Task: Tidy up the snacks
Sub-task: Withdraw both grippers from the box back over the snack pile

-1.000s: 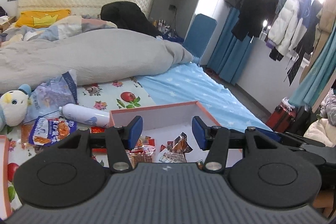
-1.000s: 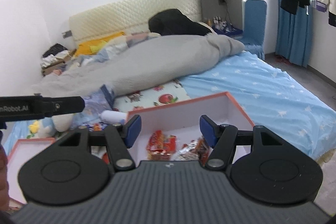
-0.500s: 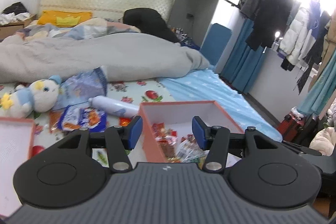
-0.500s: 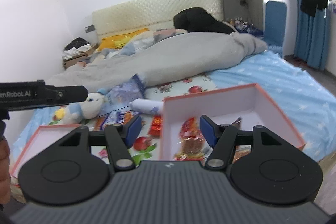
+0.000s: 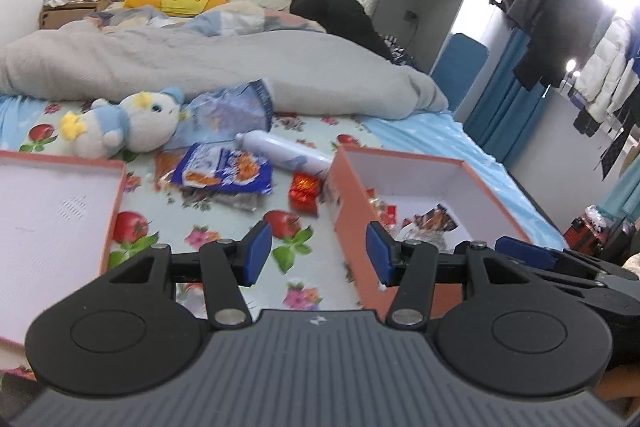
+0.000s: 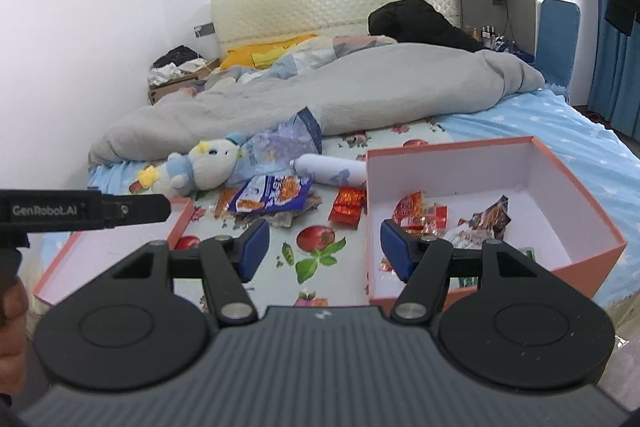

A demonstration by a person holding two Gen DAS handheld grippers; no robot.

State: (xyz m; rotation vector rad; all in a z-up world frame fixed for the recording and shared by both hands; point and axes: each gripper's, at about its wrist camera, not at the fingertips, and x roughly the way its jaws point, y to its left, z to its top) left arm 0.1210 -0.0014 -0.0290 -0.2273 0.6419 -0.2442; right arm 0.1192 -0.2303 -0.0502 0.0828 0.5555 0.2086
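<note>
Both my jaws spread empty, left gripper (image 5: 316, 253) and right gripper (image 6: 323, 245) aimed at loose snacks (image 6: 273, 198) beside the orange box (image 6: 576, 187) for boxing.

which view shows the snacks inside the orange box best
The right wrist view: it looks down into the orange box, so the snacks on its white floor show clearly. The left wrist view sees the box from its side; its near wall and the gripper hide most of the snacks.

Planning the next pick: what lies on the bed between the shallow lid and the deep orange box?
Right wrist view: blue snack bag and red packet farther back; nearer, bare flowered sheet between lid and box.
</note>
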